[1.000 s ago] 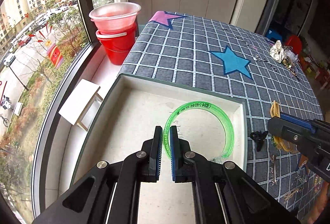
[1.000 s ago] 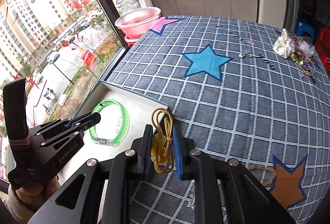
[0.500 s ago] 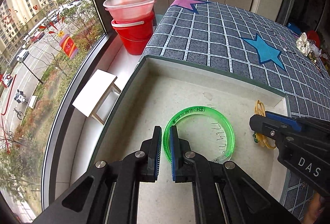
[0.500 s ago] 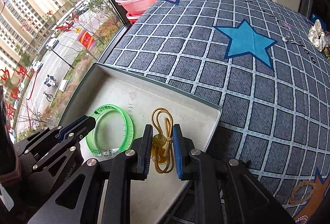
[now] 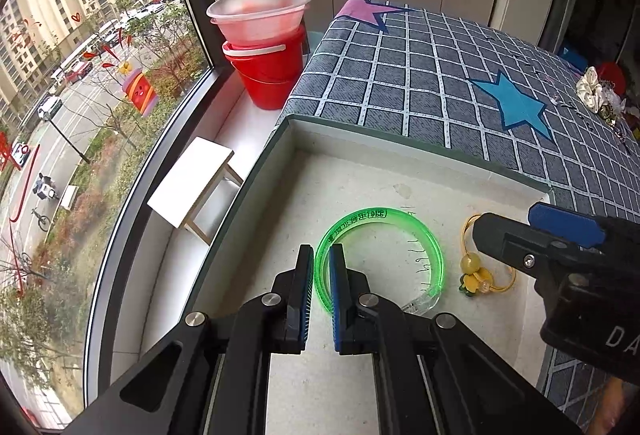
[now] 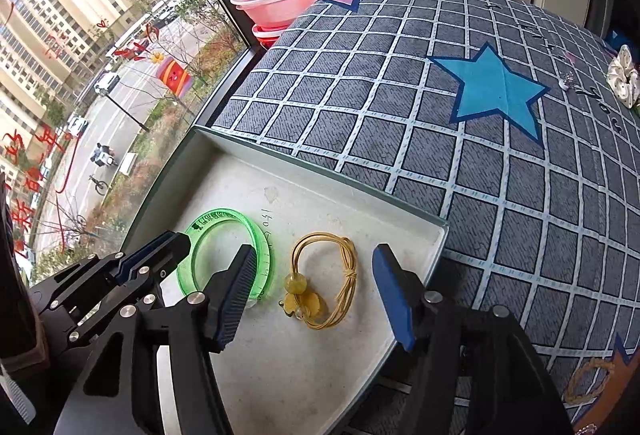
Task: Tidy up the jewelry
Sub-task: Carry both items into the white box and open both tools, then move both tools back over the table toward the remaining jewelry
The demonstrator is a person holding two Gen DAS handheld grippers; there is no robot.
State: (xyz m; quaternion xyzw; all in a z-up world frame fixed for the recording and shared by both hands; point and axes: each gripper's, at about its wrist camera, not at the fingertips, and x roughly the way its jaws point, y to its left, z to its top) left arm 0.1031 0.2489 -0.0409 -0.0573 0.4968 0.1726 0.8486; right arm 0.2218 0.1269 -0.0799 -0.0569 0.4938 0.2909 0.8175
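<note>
Left claw (image 5: 321,267) pinching green bangle (image 5: 424,235) in tray (image 5: 400,143); right claw (image 6: 316,275) just spread, yellow hair tie (image 6: 336,267) lying free between, lower centre.

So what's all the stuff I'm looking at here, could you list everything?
tray: one, pale with a grey-green rim, at the table's window-side edge
bangle: one, clear green, in the tray
hair tie: one, yellow cord with yellow beads, in the tray beside the bangle
tablecloth: one, grey checked with coloured stars, over the table
bucket: one, red, on the window ledge
basin: one, clear pink, on top of the bucket
scrunchie: one, cream, far right of the table
stool: one, white, by the window
left gripper: one, black and blue, shut on the bangle
right gripper: one, black and blue, open around the hair tie
</note>
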